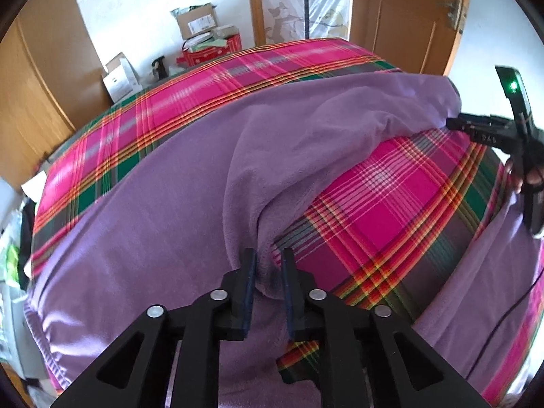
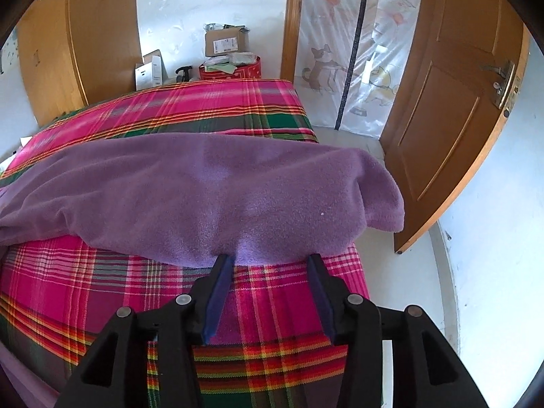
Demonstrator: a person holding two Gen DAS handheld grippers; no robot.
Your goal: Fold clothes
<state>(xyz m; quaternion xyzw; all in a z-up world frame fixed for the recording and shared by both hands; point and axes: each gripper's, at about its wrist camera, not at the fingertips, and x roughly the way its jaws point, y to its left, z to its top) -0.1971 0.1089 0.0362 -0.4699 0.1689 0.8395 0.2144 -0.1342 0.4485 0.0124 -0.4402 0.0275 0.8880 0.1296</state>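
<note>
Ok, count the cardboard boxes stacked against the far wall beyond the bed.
3: a brown cardboard box atop the red tin, and two white boxes side by side to its left. More may hide behind the plaid bedspread.

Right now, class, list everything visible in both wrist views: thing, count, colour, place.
Purple fleece garment: one, purple, across the bed.
Plaid bedspread: one, pink, green and orange, covering the bed.
Wooden door: one, brown, open, right of bed.
Cardboard box: one, brown, beyond the bed.
Red round tin: one, under the box.
Left gripper: black, jaws slightly apart, fleece fold between them.
Right gripper: black, open, at the fleece edge.
</note>
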